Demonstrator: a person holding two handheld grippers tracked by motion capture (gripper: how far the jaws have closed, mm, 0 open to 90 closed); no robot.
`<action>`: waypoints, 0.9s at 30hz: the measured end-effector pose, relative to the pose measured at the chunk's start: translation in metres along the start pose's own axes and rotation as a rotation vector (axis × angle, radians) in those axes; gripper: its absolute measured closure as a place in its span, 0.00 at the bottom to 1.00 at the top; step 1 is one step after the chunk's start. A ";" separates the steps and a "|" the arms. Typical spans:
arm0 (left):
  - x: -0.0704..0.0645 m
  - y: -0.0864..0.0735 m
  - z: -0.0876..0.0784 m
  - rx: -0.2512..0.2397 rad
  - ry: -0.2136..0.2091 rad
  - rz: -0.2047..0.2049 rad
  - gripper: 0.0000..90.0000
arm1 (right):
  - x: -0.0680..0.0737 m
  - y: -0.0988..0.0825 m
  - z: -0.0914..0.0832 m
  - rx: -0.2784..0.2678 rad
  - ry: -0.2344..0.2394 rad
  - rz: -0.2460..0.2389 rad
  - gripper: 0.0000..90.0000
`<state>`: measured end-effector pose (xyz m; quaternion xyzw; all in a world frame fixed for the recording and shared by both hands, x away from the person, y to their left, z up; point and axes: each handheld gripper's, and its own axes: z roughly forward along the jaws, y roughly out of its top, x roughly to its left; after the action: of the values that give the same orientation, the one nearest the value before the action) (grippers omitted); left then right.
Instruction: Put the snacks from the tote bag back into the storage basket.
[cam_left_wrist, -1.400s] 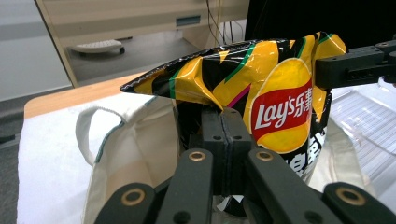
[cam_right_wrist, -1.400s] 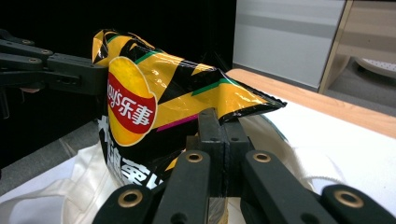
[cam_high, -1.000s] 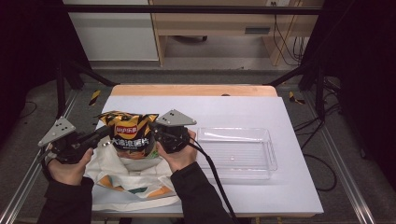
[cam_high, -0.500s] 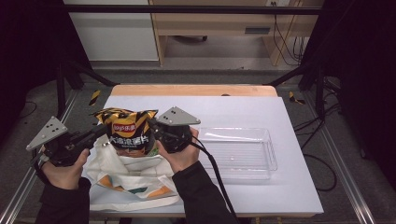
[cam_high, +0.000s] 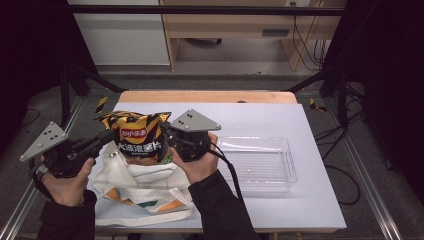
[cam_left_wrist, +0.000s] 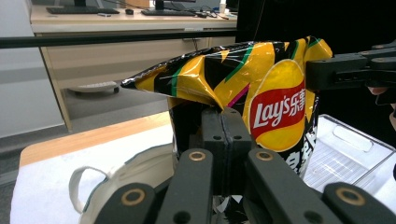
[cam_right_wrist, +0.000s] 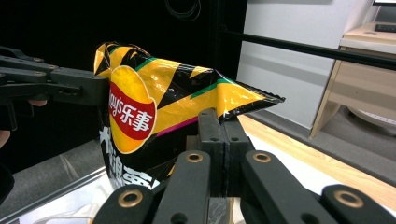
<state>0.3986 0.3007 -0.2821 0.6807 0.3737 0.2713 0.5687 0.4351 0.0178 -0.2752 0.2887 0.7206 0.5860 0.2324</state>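
Left tool (cam_high: 102, 140) matte black, grey three-cornered plate on top dotted with small holes, right tool (cam_high: 167, 134) the same, black cable trailing behind it, brass-ringed pivots below each tool's jaws, dark long sleeves behind both tools

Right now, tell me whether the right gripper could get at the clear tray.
Probably not yet: the right gripper is shut on the chip bag. The clear tray lies open just beside it, nothing between, so release first.
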 end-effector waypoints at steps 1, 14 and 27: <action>-0.001 0.001 0.001 -0.003 0.003 0.002 1.00 | -0.001 0.001 -0.001 -0.002 -0.001 0.001 1.00; -0.013 0.017 0.014 -0.013 -0.005 0.020 1.00 | -0.013 0.010 -0.016 -0.017 -0.021 -0.007 1.00; -0.031 0.028 0.034 -0.020 -0.026 0.037 1.00 | -0.030 0.013 -0.036 -0.030 -0.065 -0.005 1.00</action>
<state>0.4140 0.2538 -0.2598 0.6854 0.3508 0.2765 0.5751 0.4343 -0.0265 -0.2550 0.3022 0.7046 0.5864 0.2617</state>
